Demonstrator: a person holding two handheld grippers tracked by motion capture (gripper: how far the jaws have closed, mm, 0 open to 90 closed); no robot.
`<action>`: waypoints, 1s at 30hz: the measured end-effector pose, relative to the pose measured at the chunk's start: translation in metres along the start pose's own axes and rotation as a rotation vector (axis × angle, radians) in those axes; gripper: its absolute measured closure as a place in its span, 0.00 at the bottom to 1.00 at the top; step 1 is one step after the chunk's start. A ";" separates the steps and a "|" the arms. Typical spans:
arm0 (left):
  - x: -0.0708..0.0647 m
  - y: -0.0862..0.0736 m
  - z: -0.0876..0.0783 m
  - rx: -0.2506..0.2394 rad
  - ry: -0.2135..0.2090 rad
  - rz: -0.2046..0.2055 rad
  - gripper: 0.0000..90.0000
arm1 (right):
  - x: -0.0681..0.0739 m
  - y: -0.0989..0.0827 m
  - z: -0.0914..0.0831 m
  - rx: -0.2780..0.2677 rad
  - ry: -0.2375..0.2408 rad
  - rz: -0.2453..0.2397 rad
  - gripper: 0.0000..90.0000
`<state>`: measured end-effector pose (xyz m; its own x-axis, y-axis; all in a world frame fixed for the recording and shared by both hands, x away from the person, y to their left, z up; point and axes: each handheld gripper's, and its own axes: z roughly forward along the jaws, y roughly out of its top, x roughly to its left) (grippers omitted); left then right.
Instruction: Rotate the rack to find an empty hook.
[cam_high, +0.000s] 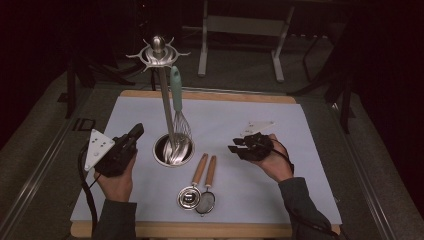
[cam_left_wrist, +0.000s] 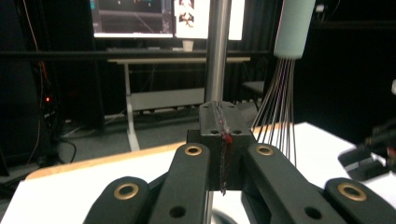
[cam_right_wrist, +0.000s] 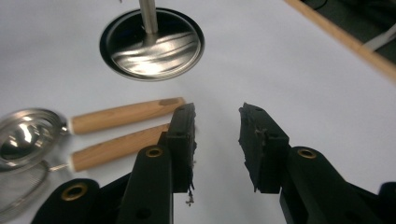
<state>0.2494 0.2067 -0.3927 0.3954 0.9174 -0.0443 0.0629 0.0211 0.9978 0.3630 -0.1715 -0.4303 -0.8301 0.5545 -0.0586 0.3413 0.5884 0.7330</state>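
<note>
1. My left gripper (cam_high: 131, 136) was shut with nothing between its pads, which met in the left gripper view (cam_left_wrist: 223, 135). It sat left of the stand's round steel base (cam_high: 173, 151), apart from it.
2. Straight ahead of that gripper stood the stand's pole (cam_left_wrist: 218, 51); the whisk (cam_high: 179, 107) with the teal handle hung just right of the pole, its wires (cam_left_wrist: 279, 107) close behind the closed pads.
3. My right gripper (cam_high: 239, 146) stood partly open and empty (cam_right_wrist: 217, 130), over the white mat (cam_high: 280, 120) on the desk (cam_high: 205, 95).
4. The two wooden-handled utensils, a small cup-shaped scoop (cam_high: 192, 187) and a mesh strainer (cam_high: 206, 192), lay on the mat just left of the right gripper, their handle ends (cam_right_wrist: 126, 114) beside its left pad, not between the pads.
</note>
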 end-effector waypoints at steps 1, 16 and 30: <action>0.000 0.002 0.000 -0.007 0.001 -0.001 1.00 | -0.001 -0.005 0.000 -0.003 -0.002 0.018 0.73; -0.005 0.033 0.004 -0.128 -0.037 0.014 1.00 | -0.004 -0.063 0.000 0.036 -0.043 0.062 0.67; -0.013 0.070 0.022 -0.279 -0.093 0.025 1.00 | -0.015 -0.081 -0.015 -0.033 -0.042 0.142 0.65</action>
<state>0.2691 0.1871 -0.3239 0.4770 0.8788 -0.0106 -0.1970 0.1187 0.9732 0.3413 -0.2371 -0.4786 -0.7553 0.6551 0.0196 0.4390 0.4834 0.7574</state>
